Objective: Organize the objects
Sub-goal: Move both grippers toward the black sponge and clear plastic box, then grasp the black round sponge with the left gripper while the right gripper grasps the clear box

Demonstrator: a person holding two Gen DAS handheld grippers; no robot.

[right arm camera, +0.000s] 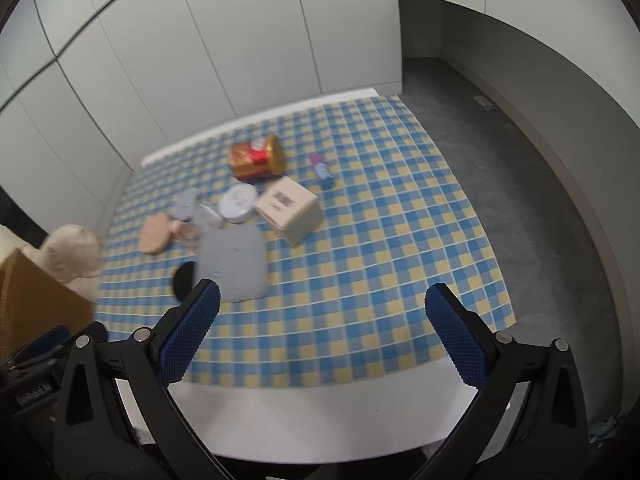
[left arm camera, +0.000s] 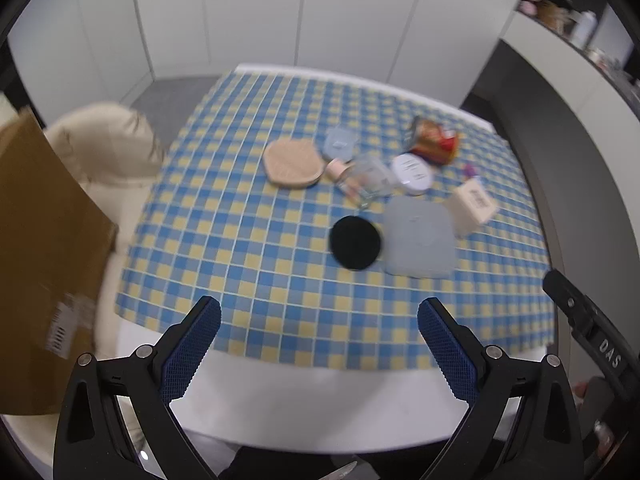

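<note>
A cluster of objects lies on the blue-and-yellow checked tablecloth [left arm camera: 248, 248]: a black round disc [left arm camera: 354, 242], a grey square lid [left arm camera: 420, 242], a tan hexagonal pad [left arm camera: 293, 162], a small blue lid [left arm camera: 339, 143], a clear container [left arm camera: 366, 182], a white round jar [left arm camera: 412, 173], a cream box [left arm camera: 474, 203] and a red-gold can on its side [left arm camera: 434, 142]. In the right wrist view I see the can [right arm camera: 256, 158], the cream box [right arm camera: 290, 209], the grey lid [right arm camera: 234, 262] and a small pink-blue bottle [right arm camera: 322, 170]. My left gripper [left arm camera: 319, 344] and right gripper [right arm camera: 322, 332] are open and empty, held above the table's near edge.
A brown cardboard box [left arm camera: 44, 272] stands at the left beside a cream cushioned chair [left arm camera: 108, 148]. The white table edge [right arm camera: 320, 416] is just below the grippers. Grey floor [right arm camera: 520, 200] lies to the right. White cabinet walls stand behind the table.
</note>
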